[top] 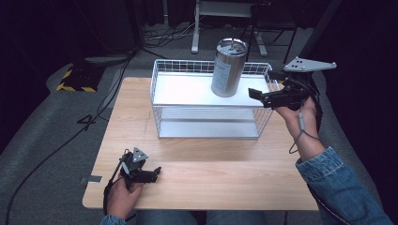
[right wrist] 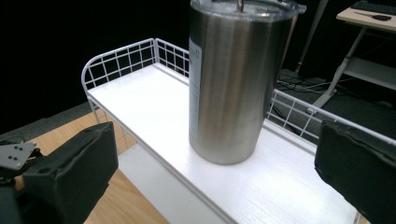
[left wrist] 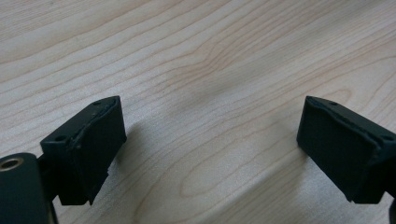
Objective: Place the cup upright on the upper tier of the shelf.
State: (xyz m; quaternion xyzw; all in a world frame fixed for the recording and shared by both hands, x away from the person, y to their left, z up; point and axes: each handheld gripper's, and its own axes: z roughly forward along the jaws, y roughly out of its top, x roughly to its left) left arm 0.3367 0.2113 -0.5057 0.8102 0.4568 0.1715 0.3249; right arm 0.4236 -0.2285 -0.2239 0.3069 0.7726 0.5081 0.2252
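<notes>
A tall steel tumbler with a clear lid stands upright on the top shelf of a white wire rack. In the right gripper view the tumbler rises just beyond my open jaws, untouched. My right gripper is held at the rack's right end, pointing left toward the tumbler, open and empty. My left gripper rests low on the wooden table near its front left edge. Its jaws are spread wide over bare wood with nothing between them.
The rack has a lower shelf under the white top one. Beyond the table lie cables on grey floor, a yellow-black striped block and a white desk frame. A second desk stands far right.
</notes>
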